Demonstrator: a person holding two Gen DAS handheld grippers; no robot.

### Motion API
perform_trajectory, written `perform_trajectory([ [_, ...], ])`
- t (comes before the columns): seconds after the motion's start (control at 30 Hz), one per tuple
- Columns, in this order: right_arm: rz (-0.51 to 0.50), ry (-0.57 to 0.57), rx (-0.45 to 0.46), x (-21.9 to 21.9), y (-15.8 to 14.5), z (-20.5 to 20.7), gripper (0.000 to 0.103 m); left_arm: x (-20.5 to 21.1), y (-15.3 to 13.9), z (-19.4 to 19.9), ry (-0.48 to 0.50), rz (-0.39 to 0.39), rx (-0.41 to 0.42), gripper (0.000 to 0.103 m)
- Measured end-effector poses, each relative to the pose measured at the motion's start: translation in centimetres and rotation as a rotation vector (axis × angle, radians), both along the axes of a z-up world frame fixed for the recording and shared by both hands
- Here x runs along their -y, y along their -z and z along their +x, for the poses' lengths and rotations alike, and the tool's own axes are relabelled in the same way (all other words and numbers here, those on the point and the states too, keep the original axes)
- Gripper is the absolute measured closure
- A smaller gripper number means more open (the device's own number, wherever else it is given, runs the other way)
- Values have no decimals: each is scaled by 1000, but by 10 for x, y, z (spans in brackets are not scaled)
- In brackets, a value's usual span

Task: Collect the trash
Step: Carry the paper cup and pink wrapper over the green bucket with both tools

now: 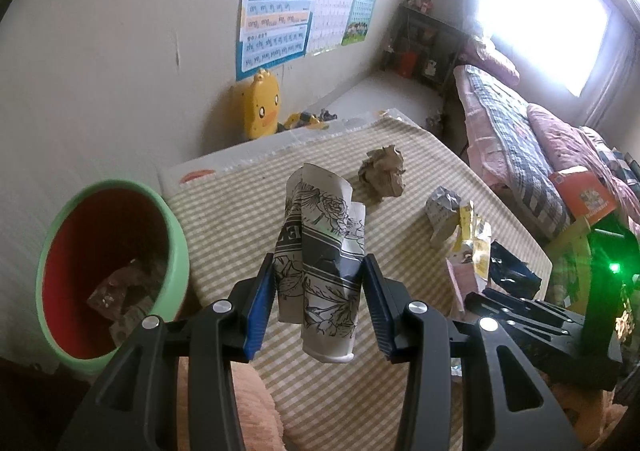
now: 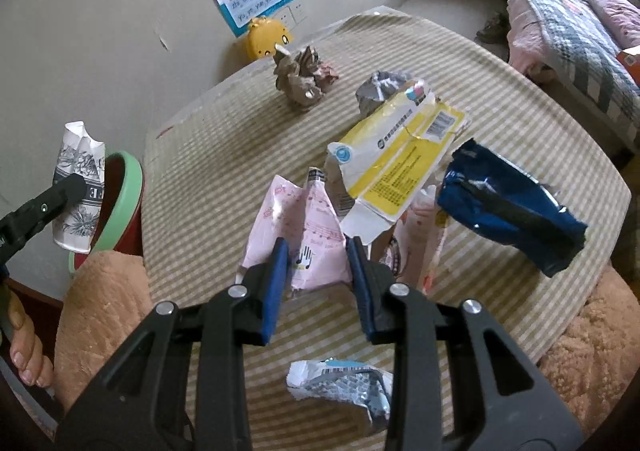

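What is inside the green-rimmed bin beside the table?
The green-rimmed bin has a red inside and holds a few crumpled wrappers at the bottom. Its near wall hides part of the floor, so a full count is not possible. The crushed paper cup is still outside it.

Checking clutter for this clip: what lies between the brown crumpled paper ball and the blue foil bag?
In the right wrist view, a crumpled grey wrapper and a torn yellow-and-white package lie between the brown crumpled paper ball and blue foil bag.

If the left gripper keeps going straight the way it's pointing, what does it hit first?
Probably the striped tablecloth beyond the held paper cup, short of the brown paper ball; depth is unclear.
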State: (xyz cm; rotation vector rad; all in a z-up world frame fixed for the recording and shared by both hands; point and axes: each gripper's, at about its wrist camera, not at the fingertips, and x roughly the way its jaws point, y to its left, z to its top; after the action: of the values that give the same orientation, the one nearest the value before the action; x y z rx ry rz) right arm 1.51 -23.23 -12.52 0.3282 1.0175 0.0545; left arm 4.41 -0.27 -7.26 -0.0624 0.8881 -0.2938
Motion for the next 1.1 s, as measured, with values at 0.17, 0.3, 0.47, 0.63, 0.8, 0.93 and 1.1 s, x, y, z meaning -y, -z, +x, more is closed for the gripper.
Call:
perform_trajectory([
  [0.17, 37, 21, 47, -1, -19, -6, 72, -11, -5, -1, -12, -8, 17, 63],
  [0.3, 66, 26, 103, -6, -41, -10, 72, -20, -6, 0, -30, -25, 17, 63],
  [0.47, 73, 4, 165, -22, -70, -12, 72, -30, -4, 0, -41, -46, 16, 63],
  [0.63, 72, -17, 201, -35, -90, -14, 72, -37, -6, -1, -46, -60, 23, 63],
  [0.8, 72, -33, 213, -47, -99, -11, 72, -42, -7, -3, -43, -68, 37, 63],
  [0.93, 73, -46, 214, -57, -102, -9, 72, -50, -10, -4, -54, -71, 54, 63],
  [1.1, 68, -66, 215, -69, -106, -5, 72, -64, -10, -2, -89, -70, 61, 63],
])
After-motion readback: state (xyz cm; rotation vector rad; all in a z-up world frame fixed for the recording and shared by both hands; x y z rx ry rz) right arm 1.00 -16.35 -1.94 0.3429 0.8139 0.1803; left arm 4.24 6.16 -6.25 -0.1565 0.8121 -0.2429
